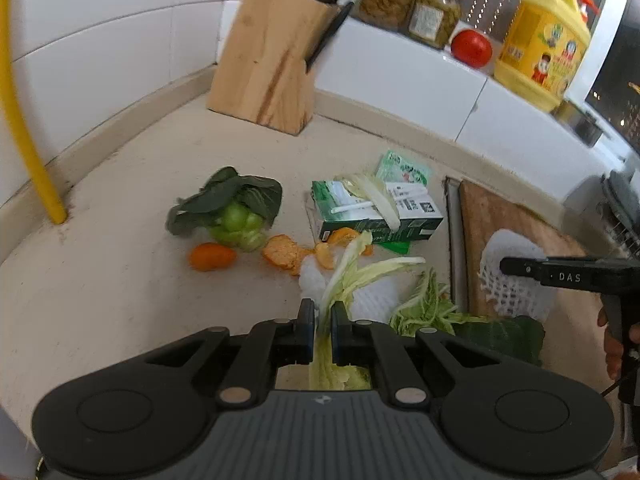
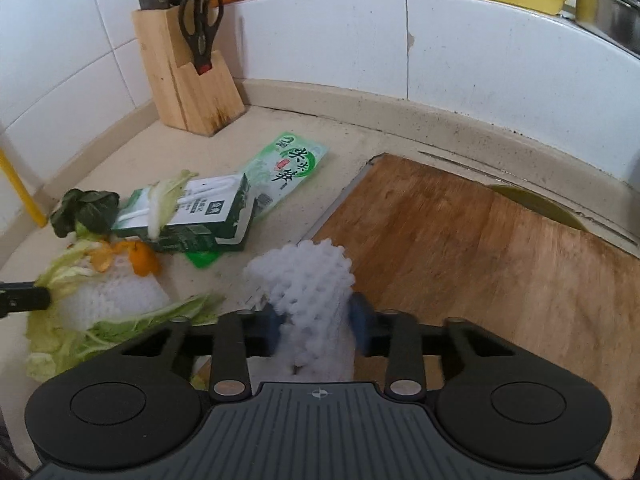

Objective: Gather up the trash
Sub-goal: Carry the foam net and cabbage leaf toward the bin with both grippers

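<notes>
My left gripper [image 1: 323, 316] is shut on a pale green cabbage leaf [image 1: 348, 272], which runs up from between its fingers over a white foam net [image 1: 376, 296] on the beige counter. Orange peels [image 1: 286, 254], a green milk carton [image 1: 376, 216] and a green wrapper [image 1: 404, 170] lie just beyond. My right gripper [image 2: 316, 320] is shut on another white foam fruit net [image 2: 308, 280] at the left edge of the wooden cutting board [image 2: 480, 248]; both pads press its sides. More cabbage leaves [image 2: 132, 324] lie to its left.
A bok choy [image 1: 232, 208] and a small orange fruit [image 1: 212, 256] sit at the left. A wooden knife block [image 1: 264, 64] stands in the corner, and a yellow pipe [image 1: 24, 128] rises at the far left. On the back ledge are jars, a tomato [image 1: 471, 48] and a yellow oil jug [image 1: 544, 40].
</notes>
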`<state>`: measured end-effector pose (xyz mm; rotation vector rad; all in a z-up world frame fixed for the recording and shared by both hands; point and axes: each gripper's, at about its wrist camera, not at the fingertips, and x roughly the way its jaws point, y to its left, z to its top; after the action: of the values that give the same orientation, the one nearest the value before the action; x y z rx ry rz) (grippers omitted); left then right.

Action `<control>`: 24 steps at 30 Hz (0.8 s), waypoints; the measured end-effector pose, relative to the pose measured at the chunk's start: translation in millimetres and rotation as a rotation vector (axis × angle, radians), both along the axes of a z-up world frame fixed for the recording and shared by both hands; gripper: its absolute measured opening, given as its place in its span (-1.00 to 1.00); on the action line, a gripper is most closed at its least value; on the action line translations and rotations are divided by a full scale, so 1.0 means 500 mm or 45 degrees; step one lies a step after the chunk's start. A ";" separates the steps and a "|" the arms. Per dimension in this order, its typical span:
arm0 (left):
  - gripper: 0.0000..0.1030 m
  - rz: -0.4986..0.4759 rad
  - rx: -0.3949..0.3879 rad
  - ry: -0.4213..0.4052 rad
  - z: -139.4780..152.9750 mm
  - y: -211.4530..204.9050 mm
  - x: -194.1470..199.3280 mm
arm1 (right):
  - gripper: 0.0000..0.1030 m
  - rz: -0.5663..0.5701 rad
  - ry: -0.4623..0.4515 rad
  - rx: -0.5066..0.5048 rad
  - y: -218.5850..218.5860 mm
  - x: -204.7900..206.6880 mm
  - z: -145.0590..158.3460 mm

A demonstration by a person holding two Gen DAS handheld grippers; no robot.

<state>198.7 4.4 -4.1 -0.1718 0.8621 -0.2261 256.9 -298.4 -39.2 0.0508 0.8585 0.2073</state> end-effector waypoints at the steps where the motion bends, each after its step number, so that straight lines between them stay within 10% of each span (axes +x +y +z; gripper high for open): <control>1: -0.92 0.006 -0.003 -0.005 0.003 0.006 -0.004 | -0.30 0.007 0.001 0.014 -0.002 -0.005 0.004; 6: -0.59 0.015 0.011 0.052 -0.024 0.017 -0.011 | -0.32 0.018 0.004 0.032 -0.009 -0.016 0.017; 11: -0.26 0.047 0.045 0.095 -0.056 0.021 -0.021 | 0.28 -0.006 0.039 0.010 -0.008 -0.008 -0.002; 16: -0.23 0.018 0.086 0.102 -0.073 0.009 -0.045 | 0.41 -0.009 0.031 -0.008 -0.010 -0.015 -0.005; 19: -0.37 -0.005 0.109 0.105 -0.082 -0.007 -0.058 | 0.21 -0.001 0.021 -0.017 -0.011 -0.024 -0.004; 21: -0.83 0.008 0.119 0.148 -0.096 -0.010 -0.051 | -0.11 0.011 0.040 -0.006 -0.012 -0.028 -0.007; 24: -0.86 0.031 0.075 0.132 -0.085 -0.004 -0.053 | -0.35 0.017 0.044 0.017 -0.015 -0.035 -0.004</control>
<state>172.1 2.2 -46.5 -0.1398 0.9683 -0.1695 239.3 -305.7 -41.2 0.0613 0.8925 0.2249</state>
